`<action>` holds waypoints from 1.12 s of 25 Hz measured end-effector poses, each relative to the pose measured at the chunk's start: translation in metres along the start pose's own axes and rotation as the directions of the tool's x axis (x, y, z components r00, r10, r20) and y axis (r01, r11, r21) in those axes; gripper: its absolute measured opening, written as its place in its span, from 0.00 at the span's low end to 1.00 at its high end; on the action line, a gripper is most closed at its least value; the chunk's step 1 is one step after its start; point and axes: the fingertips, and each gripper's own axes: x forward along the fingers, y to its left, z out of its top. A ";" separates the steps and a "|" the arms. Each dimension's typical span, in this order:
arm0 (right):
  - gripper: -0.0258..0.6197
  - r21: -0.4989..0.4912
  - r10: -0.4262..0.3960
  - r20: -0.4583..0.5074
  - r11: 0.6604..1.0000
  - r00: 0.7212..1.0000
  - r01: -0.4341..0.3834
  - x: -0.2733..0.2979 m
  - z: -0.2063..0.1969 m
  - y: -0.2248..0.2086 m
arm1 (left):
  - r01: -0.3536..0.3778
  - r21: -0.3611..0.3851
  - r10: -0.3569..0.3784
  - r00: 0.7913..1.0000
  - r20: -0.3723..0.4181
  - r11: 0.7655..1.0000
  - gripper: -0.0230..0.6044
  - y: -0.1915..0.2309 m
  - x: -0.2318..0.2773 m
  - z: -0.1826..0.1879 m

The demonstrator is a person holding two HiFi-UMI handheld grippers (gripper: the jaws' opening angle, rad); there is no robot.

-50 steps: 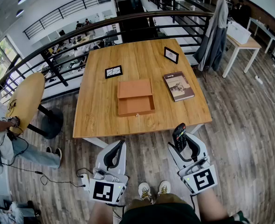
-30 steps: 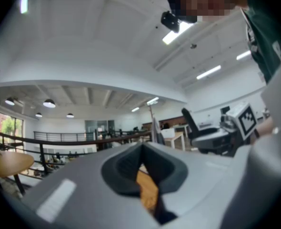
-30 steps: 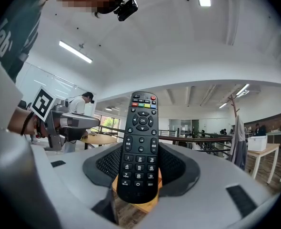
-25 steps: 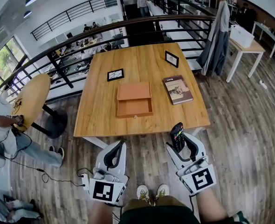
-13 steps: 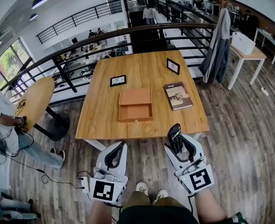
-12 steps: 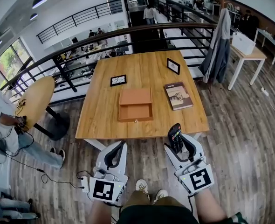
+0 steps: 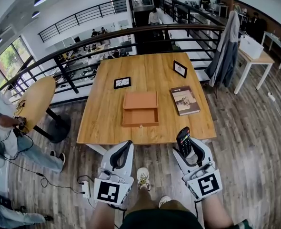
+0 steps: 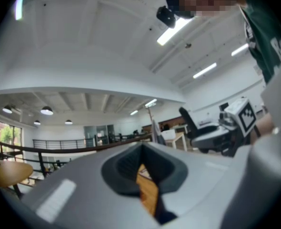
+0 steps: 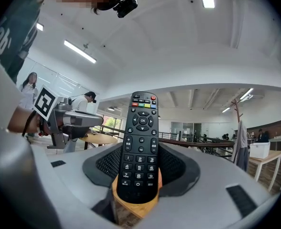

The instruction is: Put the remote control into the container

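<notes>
so far only the pickup is done: right claw (image 7: 190, 145) clamps the remote control (image 9: 141, 147) upright at lower right, short of the tabletop (image 7: 102, 113); the container (image 7: 140, 124) waits mid-frame (left claw (image 7: 127, 146) closed, empty). carrying and placing remain.

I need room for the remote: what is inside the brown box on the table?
The shallow brown wooden box shows only bare floor inside. Its near wall hides a thin strip along the front.
</notes>
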 end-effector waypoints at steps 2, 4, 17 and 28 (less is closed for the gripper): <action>0.39 -0.002 -0.006 -0.005 1.000 1.000 0.006 0.007 -0.004 -0.003 | 0.002 -0.003 -0.002 1.000 -0.001 1.000 0.04 0.006 0.007 -0.004; 0.39 -0.005 -0.011 -0.014 1.000 1.000 0.011 0.016 -0.008 -0.006 | 0.003 -0.007 -0.003 1.000 -0.001 1.000 0.04 0.015 0.013 -0.008; 0.39 -0.031 -0.011 -0.057 0.999 0.998 0.010 0.099 -0.021 -0.010 | 0.013 -0.053 -0.013 1.000 -0.009 0.999 0.04 0.084 0.060 -0.039; 0.39 -0.021 -0.013 -0.097 1.000 0.995 0.011 0.166 -0.042 -0.030 | 0.035 -0.085 -0.038 0.999 -0.037 0.996 0.04 0.130 0.116 -0.073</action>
